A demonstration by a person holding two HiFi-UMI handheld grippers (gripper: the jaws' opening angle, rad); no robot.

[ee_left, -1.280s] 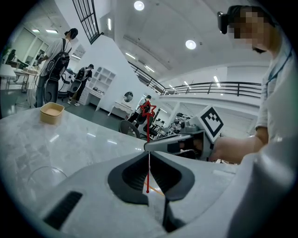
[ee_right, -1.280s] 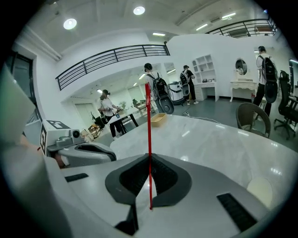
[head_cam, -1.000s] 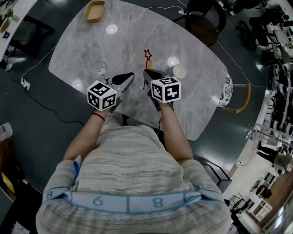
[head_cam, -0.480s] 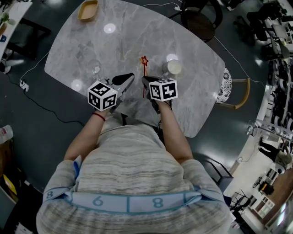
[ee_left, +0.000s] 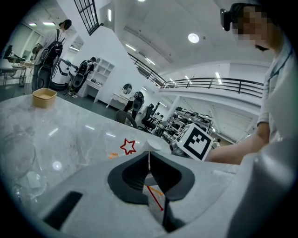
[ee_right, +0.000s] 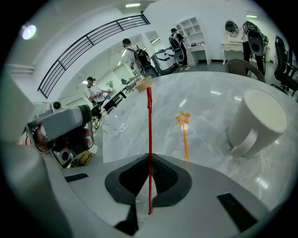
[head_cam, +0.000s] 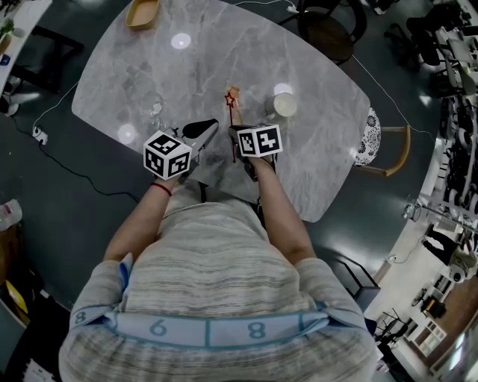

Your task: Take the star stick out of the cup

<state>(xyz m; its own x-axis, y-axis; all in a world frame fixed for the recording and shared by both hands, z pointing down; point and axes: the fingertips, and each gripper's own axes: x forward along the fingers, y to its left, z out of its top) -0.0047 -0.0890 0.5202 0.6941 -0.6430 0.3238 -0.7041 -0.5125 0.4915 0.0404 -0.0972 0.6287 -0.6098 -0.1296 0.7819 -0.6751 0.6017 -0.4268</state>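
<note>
My right gripper (head_cam: 237, 133) (ee_right: 149, 162) is shut on the thin shaft of the red star stick (head_cam: 231, 99) (ee_right: 149, 125). The stick is out of the cup and stands up from the jaws over the grey marble table (head_cam: 314, 164). The white cup (head_cam: 284, 105) (ee_right: 256, 122) stands upright on the table, just right of the stick. An orange star stick (ee_right: 183, 122) lies flat on the table between them. My left gripper (head_cam: 203, 130) (ee_left: 149, 160) hovers beside the right one, shut with nothing in it. From the left gripper view the red star (ee_left: 128, 146) shows beyond its jaws.
A clear glass (head_cam: 154, 108) (ee_right: 116, 123) stands left of the grippers. A wooden bowl (head_cam: 142, 13) (ee_left: 44, 97) sits at the table's far corner. A dark chair (head_cam: 328, 30) and a wooden-framed chair (head_cam: 385, 153) stand at the table's far and right edges. People stand far off in the room.
My right gripper has shifted slightly left and towards me with the red star stick, whose star now shows nearer the grippers. The left gripper has barely moved.
</note>
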